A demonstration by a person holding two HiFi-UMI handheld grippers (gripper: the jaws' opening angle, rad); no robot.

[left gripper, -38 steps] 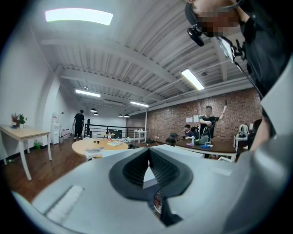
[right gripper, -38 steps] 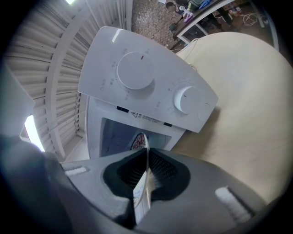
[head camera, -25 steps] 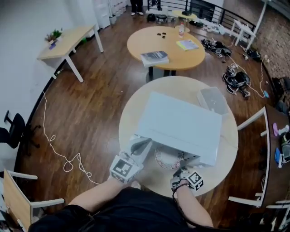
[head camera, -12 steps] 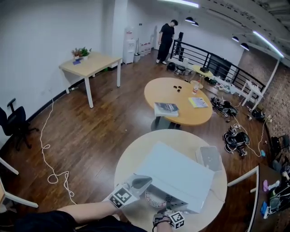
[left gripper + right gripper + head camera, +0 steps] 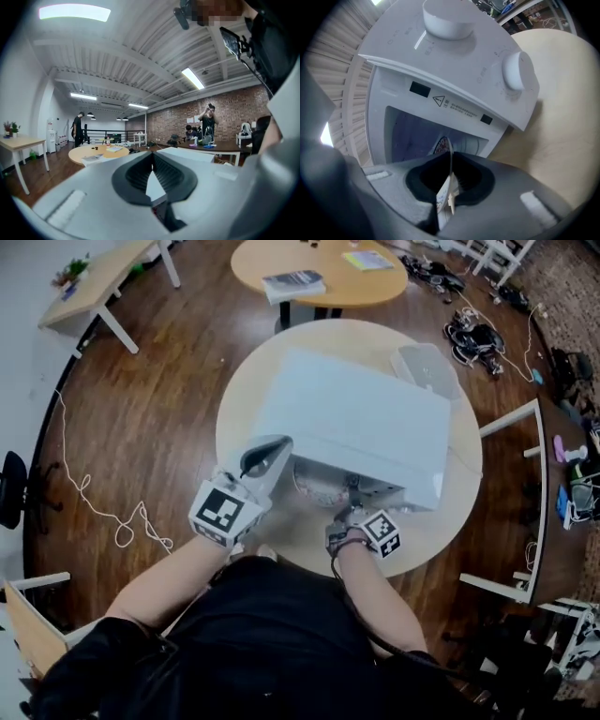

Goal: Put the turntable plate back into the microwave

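A white microwave stands on a round wooden table, its front toward me. My right gripper is shut on the near rim of the patterned turntable plate, held at the mouth of the oven. In the right gripper view the plate stands edge-on between the jaws of the right gripper, its far part inside the open cavity. My left gripper is at the microwave's left front corner. In the left gripper view the left gripper is shut on a white panel edge, which looks like the door.
A grey tray lies on the same table behind the microwave. Two white knobs sit on the control panel beside the cavity. A second round table with a book stands beyond. White chair frames flank the table's right side.
The head camera swung up toward the room and back down. Both grippers kept their holds and rose slightly. The plate sits a little further under the microwave's front edge.
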